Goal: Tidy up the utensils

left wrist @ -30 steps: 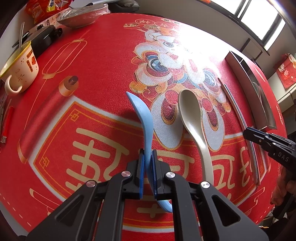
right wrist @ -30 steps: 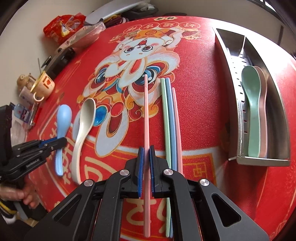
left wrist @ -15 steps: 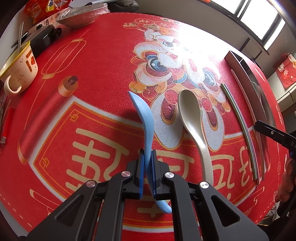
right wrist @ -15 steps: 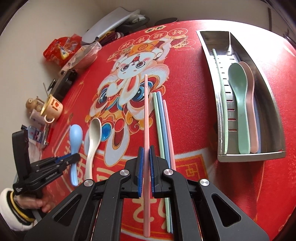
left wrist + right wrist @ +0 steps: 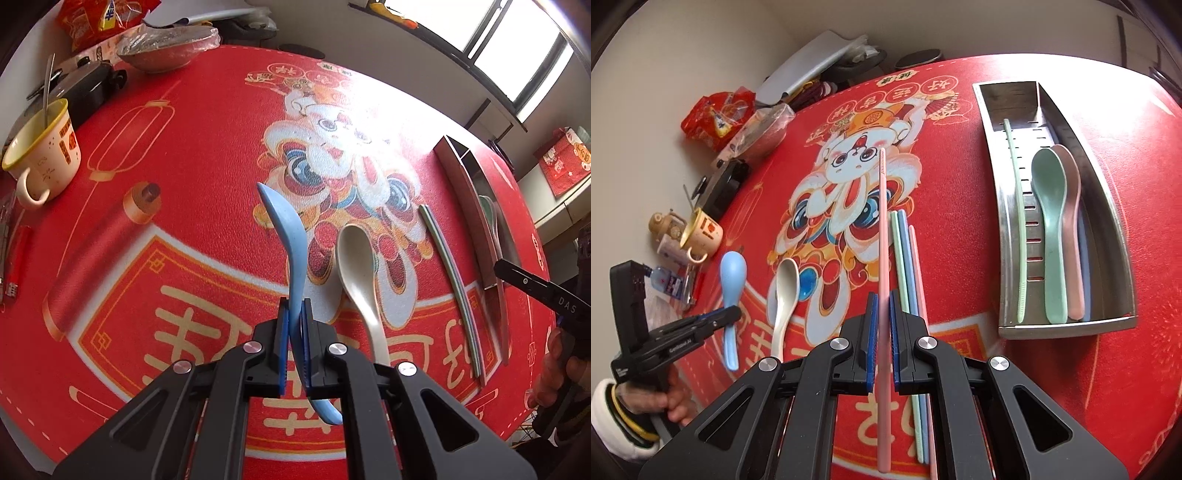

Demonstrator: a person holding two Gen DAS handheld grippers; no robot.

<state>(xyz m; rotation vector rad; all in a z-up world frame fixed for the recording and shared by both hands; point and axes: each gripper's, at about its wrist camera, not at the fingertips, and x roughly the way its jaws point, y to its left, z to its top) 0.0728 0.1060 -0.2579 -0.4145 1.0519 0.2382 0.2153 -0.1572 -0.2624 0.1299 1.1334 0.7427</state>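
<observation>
Right wrist view shows the task partly done: in the steel tray (image 5: 1115, 236) a green chopstick (image 5: 1015, 221) is laid in the narrow slotted compartment, and a green spoon (image 5: 1049, 221) and a pink spoon (image 5: 1073, 221) are nested in the wider one. A pink chopstick (image 5: 882, 236) is clamped between the narrow jaws of the right gripper (image 5: 882, 332) and is held clear above the red mat (image 5: 960, 166). Three more chopsticks (image 5: 907, 266) are left lying together on the mat just beside it, and a cream spoon (image 5: 785, 288) is left further to the left.

On the left wrist view, a blue spoon (image 5: 286, 236) is pinched at its handle by the closed jaws of the left gripper (image 5: 295, 343), bowl forward and lifted off the mat.

By this judgement, two held pieces and four lying ones remain to be placed. Open mat is seen between the chopsticks and the tray's near wall, so room for a sideways carry is judged ample; the tray's raised rim and central divider are the edges to be cleared. Clutter is kept to the far left border, including a mug (image 5: 40, 155).
</observation>
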